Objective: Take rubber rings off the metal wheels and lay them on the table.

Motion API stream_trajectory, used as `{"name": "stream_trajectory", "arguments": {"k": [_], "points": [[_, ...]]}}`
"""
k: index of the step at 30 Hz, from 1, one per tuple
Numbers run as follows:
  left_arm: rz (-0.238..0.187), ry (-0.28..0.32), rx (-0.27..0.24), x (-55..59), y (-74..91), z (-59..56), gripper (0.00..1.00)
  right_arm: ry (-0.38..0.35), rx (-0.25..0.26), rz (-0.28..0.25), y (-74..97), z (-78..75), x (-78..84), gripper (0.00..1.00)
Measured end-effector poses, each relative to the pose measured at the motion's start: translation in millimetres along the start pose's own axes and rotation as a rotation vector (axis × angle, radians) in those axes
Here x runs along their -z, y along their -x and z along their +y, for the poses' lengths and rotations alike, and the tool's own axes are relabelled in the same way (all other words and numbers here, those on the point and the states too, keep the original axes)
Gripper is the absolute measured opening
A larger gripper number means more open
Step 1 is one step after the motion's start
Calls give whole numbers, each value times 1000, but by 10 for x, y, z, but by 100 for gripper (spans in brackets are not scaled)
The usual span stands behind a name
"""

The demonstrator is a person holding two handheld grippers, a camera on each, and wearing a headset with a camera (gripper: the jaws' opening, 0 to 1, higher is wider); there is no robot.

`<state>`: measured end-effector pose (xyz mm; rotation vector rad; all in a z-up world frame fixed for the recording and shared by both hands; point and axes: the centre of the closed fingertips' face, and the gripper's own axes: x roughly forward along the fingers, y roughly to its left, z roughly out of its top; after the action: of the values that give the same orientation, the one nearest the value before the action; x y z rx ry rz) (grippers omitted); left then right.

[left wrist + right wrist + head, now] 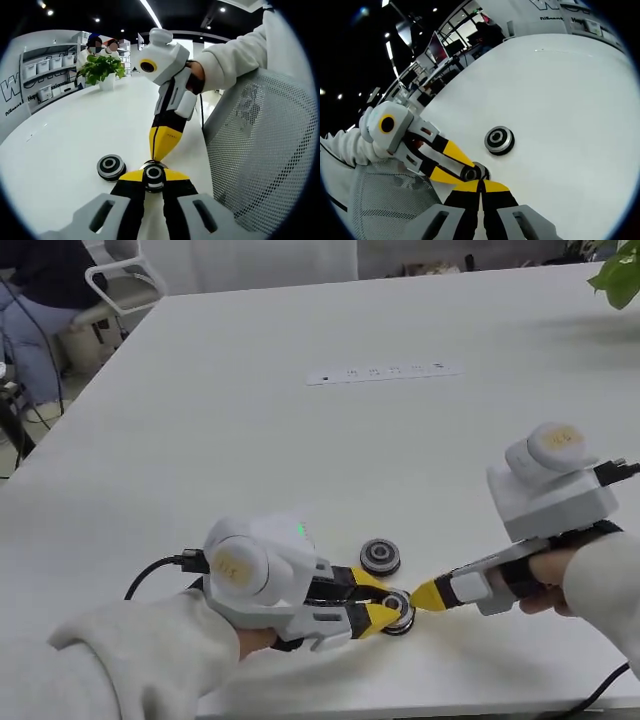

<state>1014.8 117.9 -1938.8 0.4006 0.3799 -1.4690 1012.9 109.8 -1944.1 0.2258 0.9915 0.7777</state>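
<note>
Left hand-held gripper (378,612): yellow-tipped jaws closed in on a small metal wheel (398,610), one tip on each side of it, hub facing up between them in the left gripper view. Wheel held low at the worktop (250,440), close to the near edge and a little right of its middle; cannot tell whether resting on the surface or just lifted.

Right hand-held gripper (422,596): jaws pressed together into a single yellow point, meeting the right rim of that same wheel. Cannot tell whether any rubber is pinched between the tips. Comes in from the right, gripped by a hand (545,575) in a pale sleeve.

Second wheel (380,555): lying flat just beyond the held one, toward the far edge, apart from both sets of jaws, with a dark rubber ring (365,557) around its rim.

Farther out: socket strip (383,372) set into the worktop toward the far edge, about midway along. Potted plant (620,275) at the far right corner. White chair (125,275) past the far left corner. Grey mesh chair back (265,150) beside the near edge, seen in both gripper views.
</note>
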Motion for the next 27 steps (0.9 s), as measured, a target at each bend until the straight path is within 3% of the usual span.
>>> {"name": "stream_trajectory", "arguments": {"k": [27], "points": [[-1,0,1,3,1,5,7,-6,-27,-11,5,76,-37,0]]}}
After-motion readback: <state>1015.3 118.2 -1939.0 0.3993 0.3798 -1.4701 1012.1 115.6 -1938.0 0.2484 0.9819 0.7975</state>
